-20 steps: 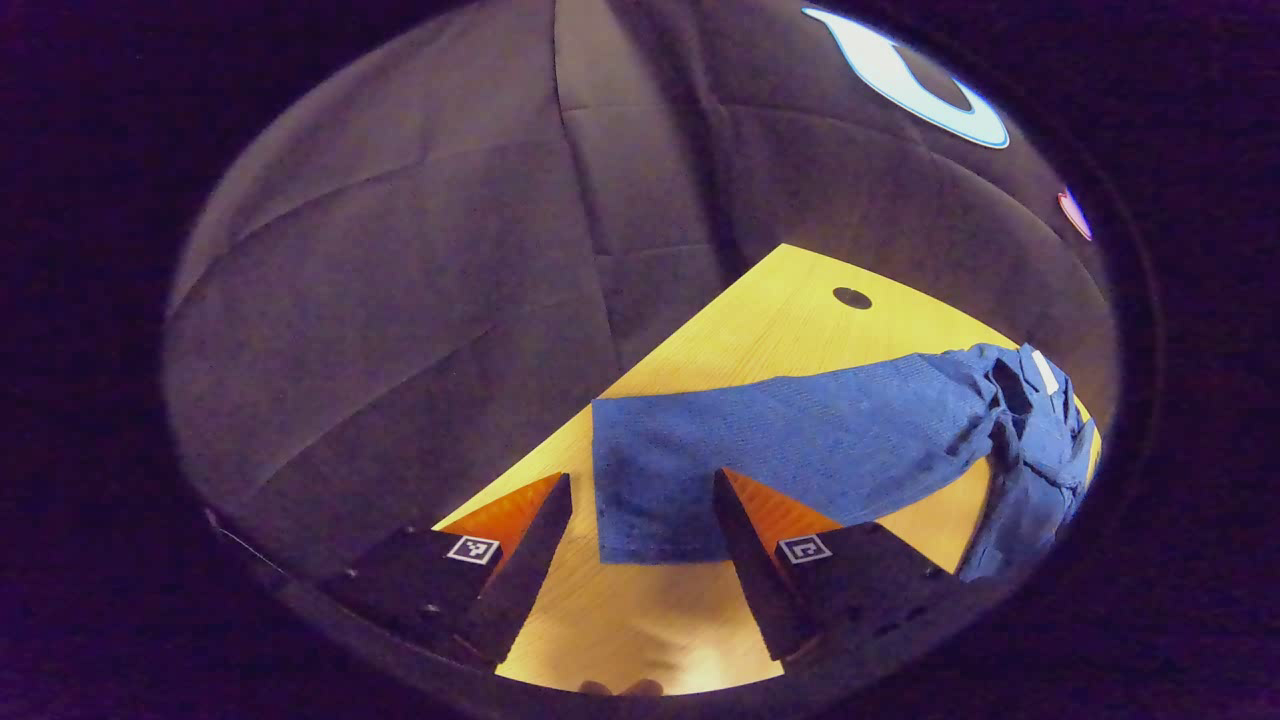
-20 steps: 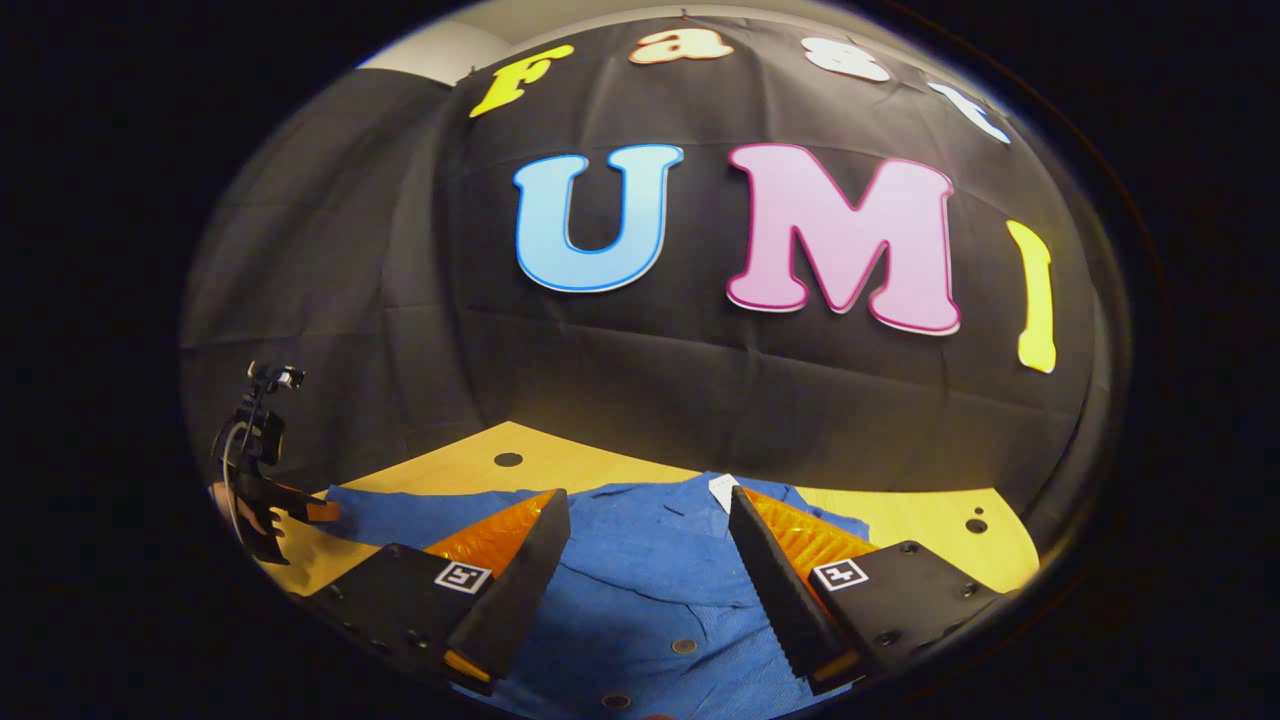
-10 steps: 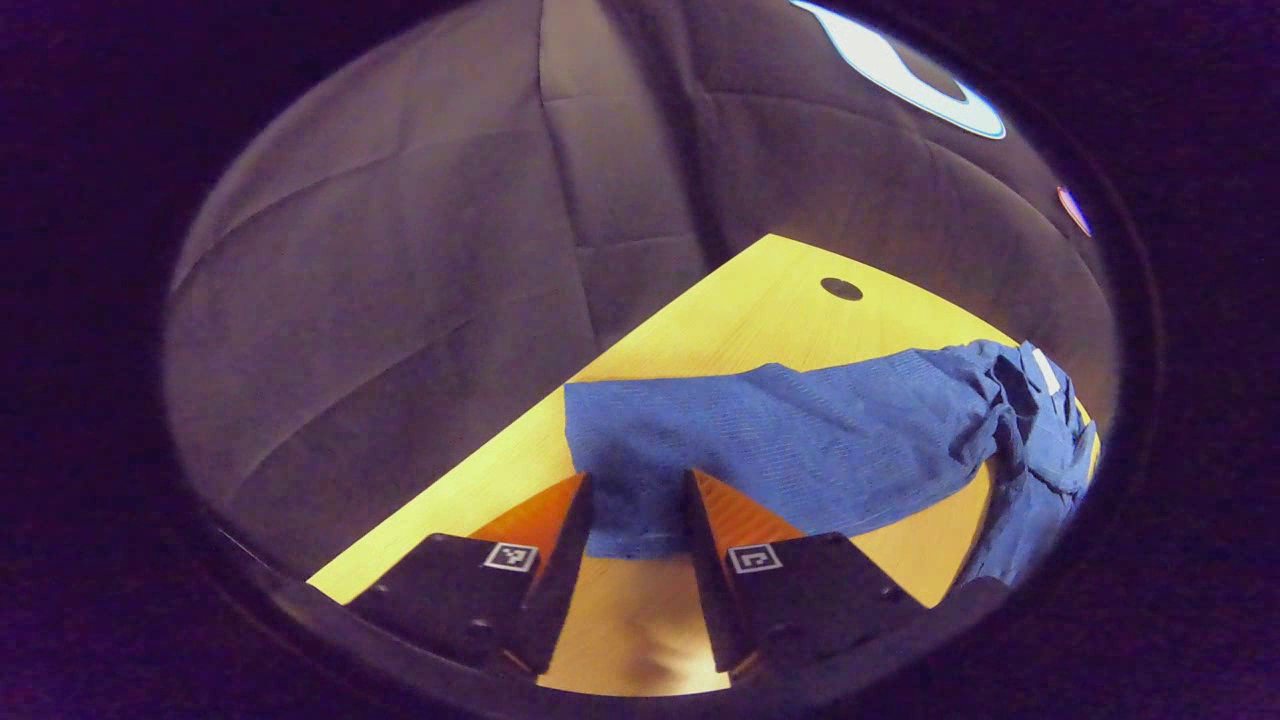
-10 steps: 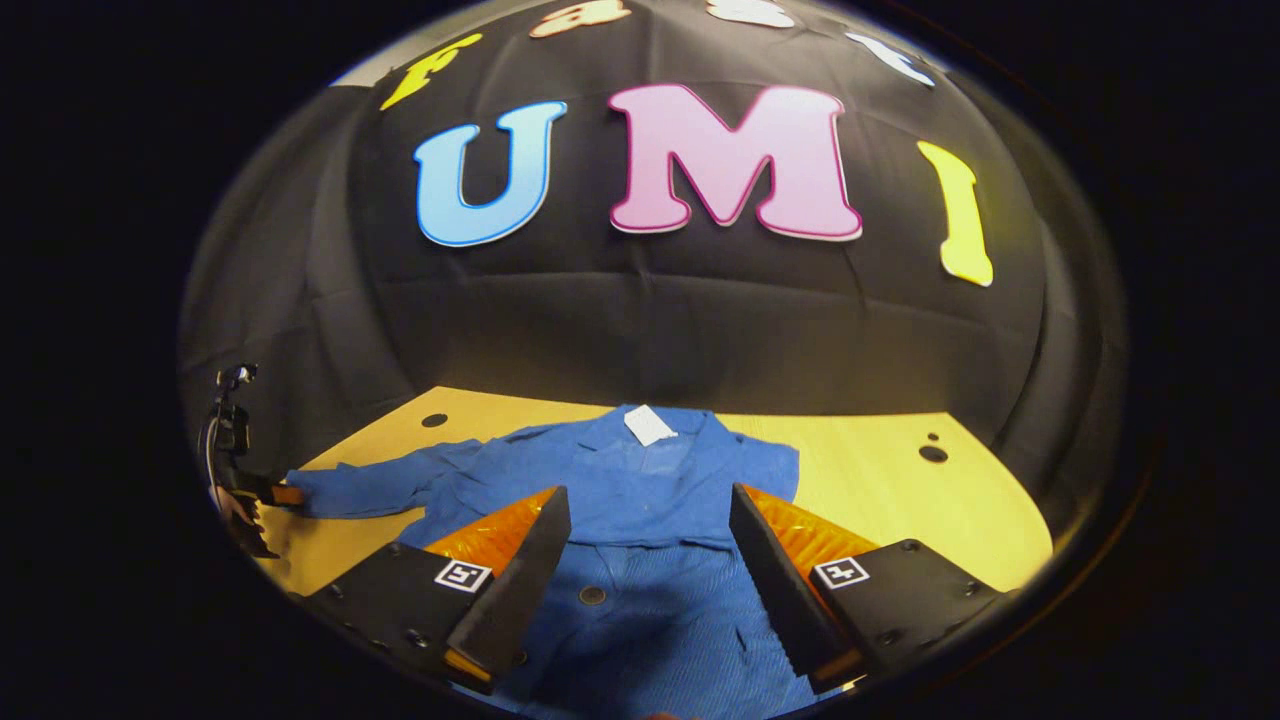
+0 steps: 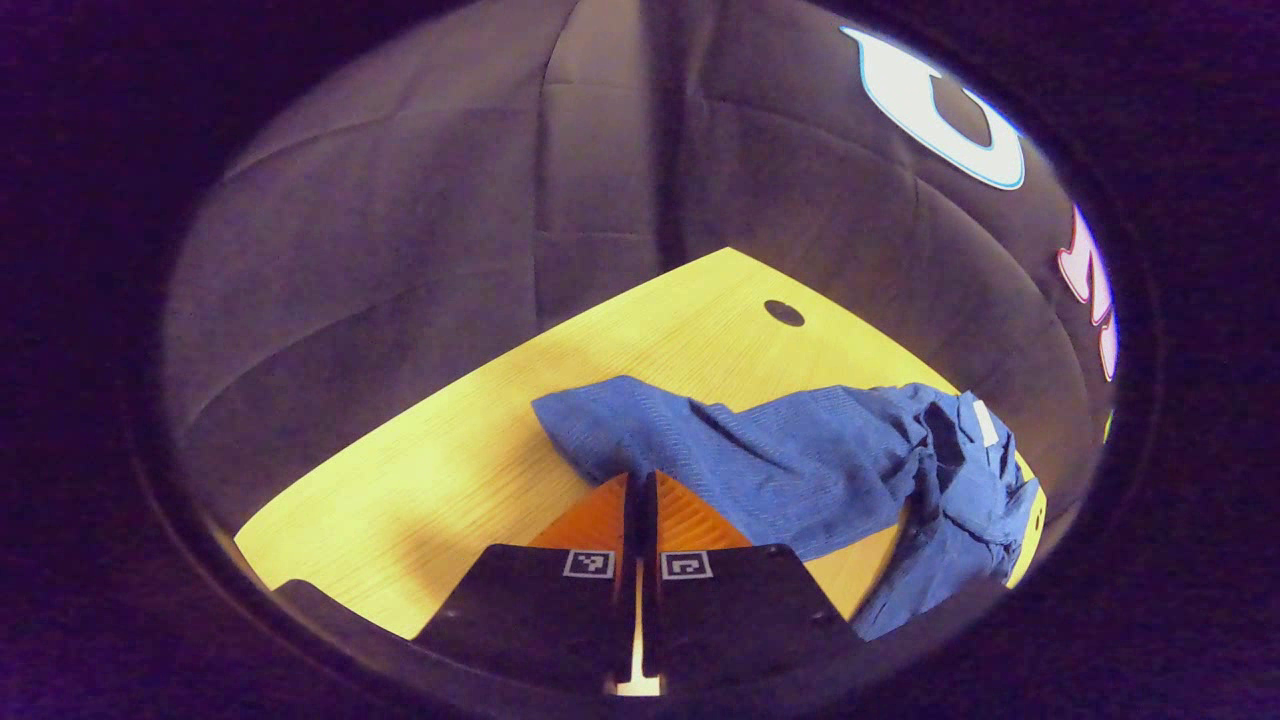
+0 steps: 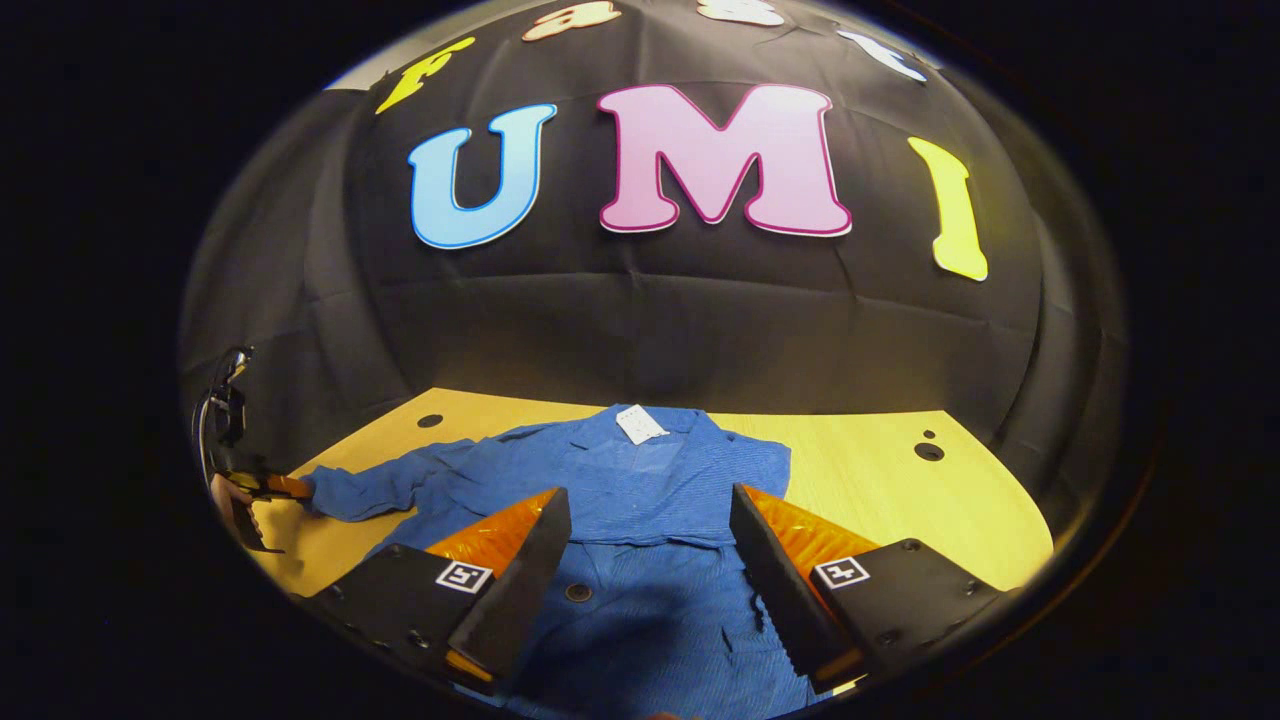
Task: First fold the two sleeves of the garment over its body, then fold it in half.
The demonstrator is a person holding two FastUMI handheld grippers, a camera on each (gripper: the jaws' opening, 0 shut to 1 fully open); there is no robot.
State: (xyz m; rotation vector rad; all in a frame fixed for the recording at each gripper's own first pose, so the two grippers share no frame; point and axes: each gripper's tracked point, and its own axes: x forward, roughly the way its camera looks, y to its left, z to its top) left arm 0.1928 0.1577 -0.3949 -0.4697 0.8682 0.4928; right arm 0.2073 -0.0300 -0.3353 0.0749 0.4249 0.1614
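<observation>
A blue button-front shirt lies on the yellow wooden table, collar and white label toward the wall. One sleeve stretches out sideways from the body. My left gripper is shut on that sleeve's cuff, which bunches up around the fingertips. In the right gripper view the left gripper shows at the far left, pinching the sleeve end, with a hand behind it. My right gripper hovers open over the shirt's body, with nothing between its fingers.
The table has round holes near its back corners. The black cloth wall stands close behind the table. Bare wood shows to the right of the shirt in the right gripper view.
My left gripper went from open around the cuff to shut on it, and the sleeve end has crumpled and shifted. My right gripper drew back, so more of the shirt shows.
</observation>
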